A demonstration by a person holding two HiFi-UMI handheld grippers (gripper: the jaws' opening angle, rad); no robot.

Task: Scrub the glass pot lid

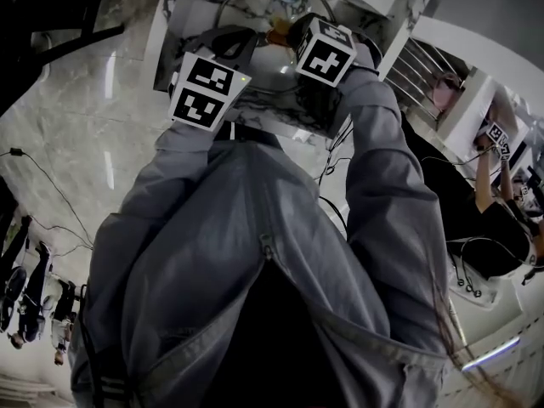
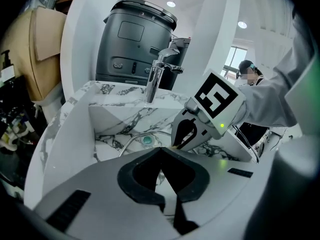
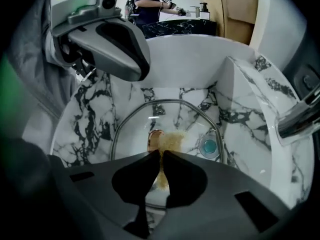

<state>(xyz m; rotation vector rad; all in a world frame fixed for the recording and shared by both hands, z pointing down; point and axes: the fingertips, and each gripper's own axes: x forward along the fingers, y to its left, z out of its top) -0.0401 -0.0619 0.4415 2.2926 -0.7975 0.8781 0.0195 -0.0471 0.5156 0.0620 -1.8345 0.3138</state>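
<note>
Right gripper point(image 3: 161, 154): black jaws pressed together, pinching a tan pad point(image 3: 175, 140) that sticks out past the tips. The pad hangs over the middle of the glass lid point(image 3: 135, 124), just beside its copper knob point(image 3: 155, 136); whether it touches the glass cannot be told. The lid lies flat in the bottom of the marble sink point(image 3: 95, 114), its metal rim near the teal drain point(image 3: 208, 146). A chrome tap point(image 3: 300, 116) reaches in from the sink's edge. The left gripper point(image 2: 160, 150) is held over the sink beside the right one, its 2 jaws closed tip to tip with nothing seen between them. Behind the sink stands a grey appliance point(image 2: 135, 39). A 2nd person point(image 3: 150, 1) works at a counter beyond.
</note>
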